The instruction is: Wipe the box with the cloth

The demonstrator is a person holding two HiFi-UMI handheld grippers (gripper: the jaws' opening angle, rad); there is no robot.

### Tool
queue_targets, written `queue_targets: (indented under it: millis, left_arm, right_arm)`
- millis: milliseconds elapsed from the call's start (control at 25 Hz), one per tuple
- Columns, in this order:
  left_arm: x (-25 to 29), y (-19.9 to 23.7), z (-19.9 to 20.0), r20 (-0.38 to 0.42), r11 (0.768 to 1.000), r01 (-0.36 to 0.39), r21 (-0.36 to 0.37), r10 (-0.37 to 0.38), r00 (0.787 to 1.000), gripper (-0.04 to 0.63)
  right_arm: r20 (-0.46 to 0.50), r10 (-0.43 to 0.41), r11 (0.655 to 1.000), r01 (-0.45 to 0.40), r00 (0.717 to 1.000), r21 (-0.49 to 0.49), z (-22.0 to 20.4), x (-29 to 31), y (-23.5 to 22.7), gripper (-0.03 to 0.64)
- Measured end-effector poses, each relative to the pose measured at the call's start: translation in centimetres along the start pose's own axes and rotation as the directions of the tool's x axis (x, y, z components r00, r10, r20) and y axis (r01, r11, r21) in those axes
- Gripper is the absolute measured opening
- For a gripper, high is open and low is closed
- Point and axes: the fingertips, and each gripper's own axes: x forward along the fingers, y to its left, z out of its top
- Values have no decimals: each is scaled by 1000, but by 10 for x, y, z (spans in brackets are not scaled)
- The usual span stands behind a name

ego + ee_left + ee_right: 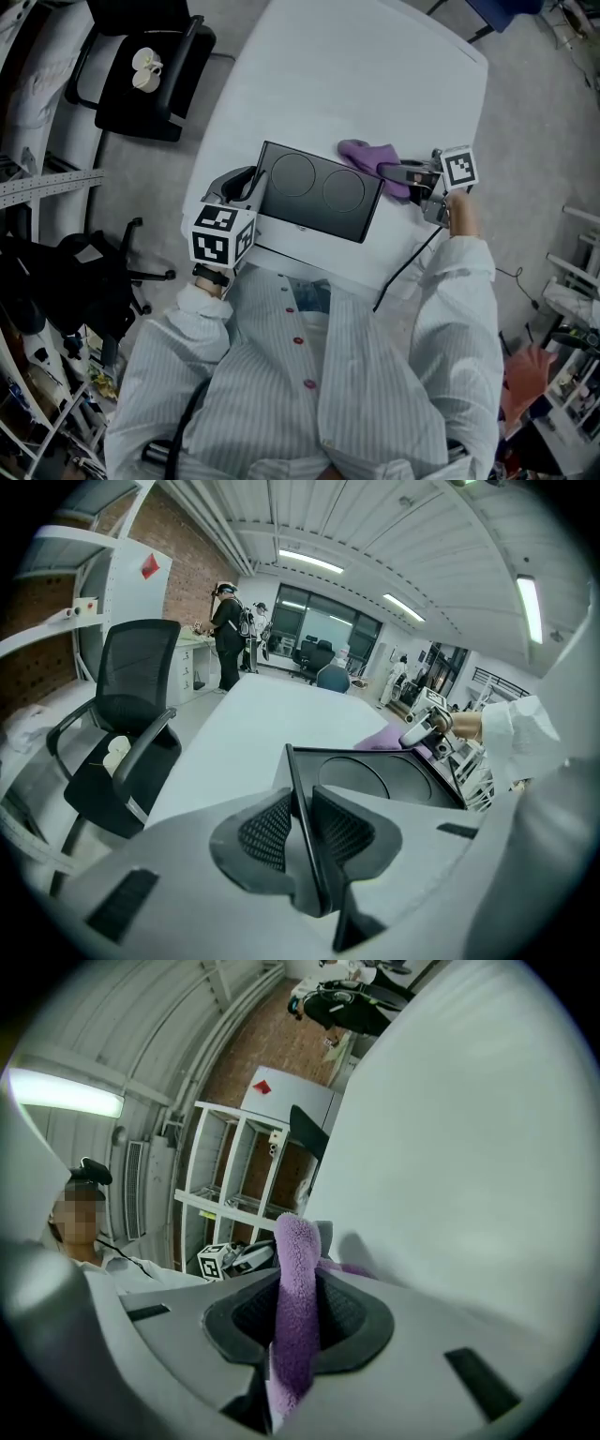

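A flat box (314, 192) with a black top and two printed circles lies near the front edge of the white table (375, 75). My left gripper (251, 187) is shut on the box's left rim; in the left gripper view the thin black rim (298, 789) sits clamped between the pads. A purple cloth (367, 156) lies just past the box's far right corner. My right gripper (401, 174) is shut on it, and a fold of cloth (298, 1307) stands up between the pads. From the left gripper view, the right gripper (427, 728) shows beyond the box (375, 780).
A black office chair (150, 75) with a white object (145, 67) on its seat stands left of the table. A black cable (403, 267) hangs off the table's front edge by my right arm. Shelving and clutter line the left side; people stand far off in the room.
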Motion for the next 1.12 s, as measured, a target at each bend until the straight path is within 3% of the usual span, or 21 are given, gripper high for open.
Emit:
queue_targets:
  millis: [200, 440, 680, 880, 1120]
  left_arm:
    - [0, -2, -1, 3, 1000, 4, 7, -4, 1000, 66]
    - [1, 1, -1, 6, 1000, 11, 8, -12, 1000, 66]
    - [-1, 0, -1, 17, 1000, 17, 10, -18, 1000, 66]
    - [-1, 1, -1, 20, 1000, 27, 16, -27, 999, 66]
    - [-2, 0, -1, 34, 999, 39, 5, -40, 999, 66]
  right_arm:
    - [160, -87, 996, 91, 983, -17, -6, -16, -12, 67]
    - [303, -125, 990, 139, 945, -25, -6, -19, -4, 67]
    - [494, -210, 973, 228, 843, 25, -18, -29, -6, 67]
    - [554, -276, 954, 294, 785, 58, -35, -33, -6, 67]
    - [584, -293, 952, 287, 757, 105, -64, -23, 1, 67]
